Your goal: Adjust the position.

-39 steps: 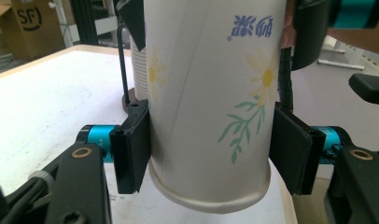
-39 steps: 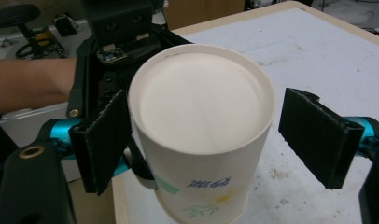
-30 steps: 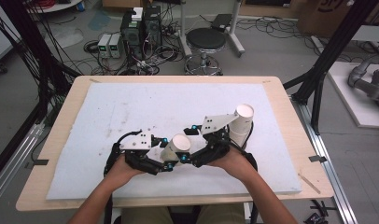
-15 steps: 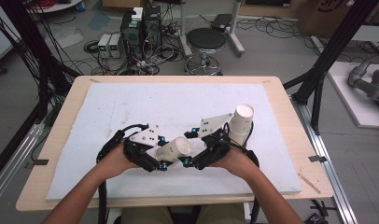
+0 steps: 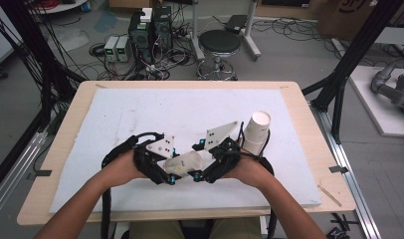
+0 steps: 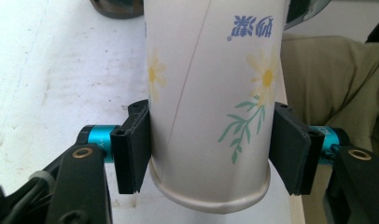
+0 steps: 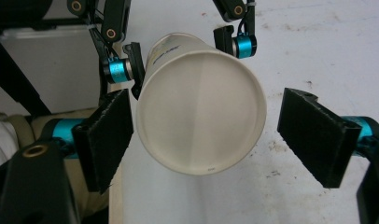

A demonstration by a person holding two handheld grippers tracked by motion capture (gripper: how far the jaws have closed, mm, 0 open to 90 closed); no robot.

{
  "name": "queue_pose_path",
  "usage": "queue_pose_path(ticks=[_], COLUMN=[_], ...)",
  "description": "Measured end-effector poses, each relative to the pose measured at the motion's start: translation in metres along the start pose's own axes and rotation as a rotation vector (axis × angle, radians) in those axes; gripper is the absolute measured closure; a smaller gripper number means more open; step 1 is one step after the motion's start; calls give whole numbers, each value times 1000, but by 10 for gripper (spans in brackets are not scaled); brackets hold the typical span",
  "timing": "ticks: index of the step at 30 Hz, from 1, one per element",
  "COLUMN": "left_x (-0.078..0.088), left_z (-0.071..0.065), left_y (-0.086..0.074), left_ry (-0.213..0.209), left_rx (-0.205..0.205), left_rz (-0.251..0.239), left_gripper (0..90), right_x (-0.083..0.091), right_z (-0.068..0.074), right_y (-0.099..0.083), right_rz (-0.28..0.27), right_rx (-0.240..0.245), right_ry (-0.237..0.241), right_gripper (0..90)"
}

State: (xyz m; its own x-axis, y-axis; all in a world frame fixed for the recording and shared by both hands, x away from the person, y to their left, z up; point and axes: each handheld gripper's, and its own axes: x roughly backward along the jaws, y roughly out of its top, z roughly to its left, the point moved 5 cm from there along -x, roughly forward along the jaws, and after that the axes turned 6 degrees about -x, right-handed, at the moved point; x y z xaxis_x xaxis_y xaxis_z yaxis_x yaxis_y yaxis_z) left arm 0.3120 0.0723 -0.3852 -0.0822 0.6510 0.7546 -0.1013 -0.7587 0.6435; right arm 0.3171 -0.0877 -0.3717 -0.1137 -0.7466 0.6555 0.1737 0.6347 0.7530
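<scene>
A white paper cup [image 5: 185, 162] with a daisy print [image 6: 211, 93] hangs on its side just above the white board, near the front edge. My left gripper [image 5: 171, 172] is shut on it, a black pad pressed to each side just above the rolled rim [image 6: 211, 154]. The cup's flat base [image 7: 201, 123] faces my right gripper [image 7: 222, 135], which is open. Its left pad lies close against the cup wall and its right pad stands well apart. In the high view the right gripper [image 5: 202, 174] meets the cup from the right.
A stack of upturned white paper cups [image 5: 257, 130] stands just right of the right hand. The white foam board [image 5: 140, 114] covers the wooden table. Behind the table are a stool [image 5: 219, 42] and floor cables. The person's trousers [image 6: 337, 84] show below the table edge.
The cup has tipped further onto its side and shifted slightly left and toward the front edge. Both hands stay close together around it.
</scene>
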Motion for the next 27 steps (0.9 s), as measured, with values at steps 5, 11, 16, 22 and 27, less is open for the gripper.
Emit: queue_pose_path(ticks=[5, 11, 16, 22, 27], left_x=[-1, -4, -5, -2, 5], left_z=[-1, -2, -2, -2, -3], left_y=[-1, -1, -2, -7, -17], left_ry=[-12, -27, -33, 1, 29], left_rx=[3, 5, -3, 54, 106], left_rz=[14, 23, 21, -89, -215], left_gripper=[361, 361, 361, 176, 169], right_x=[-5, -9, -11, -8, -2], right_z=[0, 2, 4, 2, -1], right_y=[1, 1, 0, -1, -6], right_rz=[26, 48, 64, 60, 32], right_rx=[19, 31, 53, 41, 21], right_ry=[20, 42, 62, 58, 48], right_gripper=[255, 301, 370, 372, 373])
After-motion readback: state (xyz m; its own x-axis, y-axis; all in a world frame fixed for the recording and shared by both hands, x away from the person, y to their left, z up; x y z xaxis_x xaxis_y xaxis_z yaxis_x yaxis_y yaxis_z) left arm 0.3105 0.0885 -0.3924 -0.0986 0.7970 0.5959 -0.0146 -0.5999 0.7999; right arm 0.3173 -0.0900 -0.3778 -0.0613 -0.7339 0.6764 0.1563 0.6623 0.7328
